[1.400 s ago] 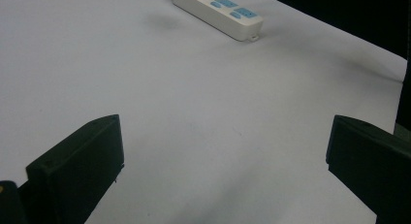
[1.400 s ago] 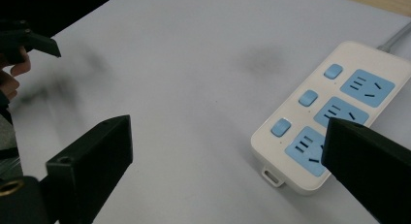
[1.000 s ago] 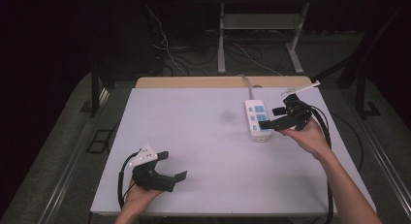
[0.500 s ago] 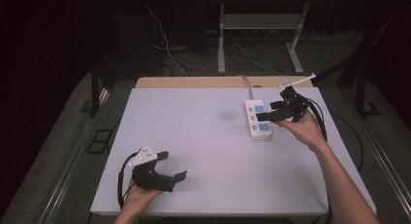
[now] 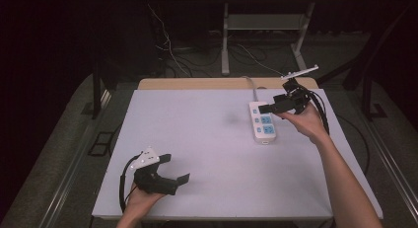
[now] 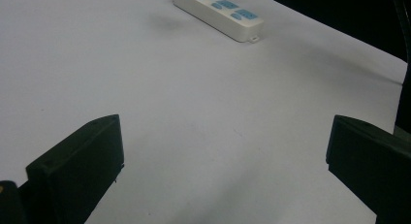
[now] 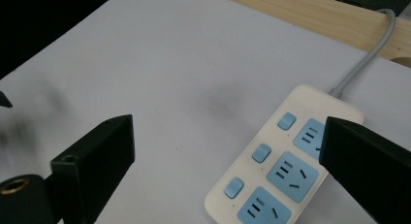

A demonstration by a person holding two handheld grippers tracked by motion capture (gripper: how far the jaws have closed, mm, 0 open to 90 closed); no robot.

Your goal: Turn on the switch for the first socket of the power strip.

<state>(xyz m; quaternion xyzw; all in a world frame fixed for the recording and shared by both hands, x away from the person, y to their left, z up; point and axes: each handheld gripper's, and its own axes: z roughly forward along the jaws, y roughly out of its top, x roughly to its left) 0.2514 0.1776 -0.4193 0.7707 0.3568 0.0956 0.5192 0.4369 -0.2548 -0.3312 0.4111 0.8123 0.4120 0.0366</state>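
Note:
A white power strip [image 5: 261,123] with blue sockets and switches lies at the back right of the white table [image 5: 207,154]; it also appears in the left gripper view [image 6: 219,13] and close up in the right gripper view [image 7: 278,168]. My right gripper [image 5: 268,108] hovers over the strip's far end, jaws wide apart, nothing between them [image 7: 228,156]. My left gripper [image 5: 176,170] rests low near the front left edge, open and empty, pointing across the table [image 6: 223,156].
The strip's grey cable [image 7: 361,64] runs off the back over a wooden edge [image 5: 197,83]. Beyond the table stand metal frame legs [image 5: 225,45] and loose cables on the floor. Bare tabletop lies between the two grippers.
My right gripper has lifted and drawn back towards the far end of the power strip. The left gripper has stayed put.

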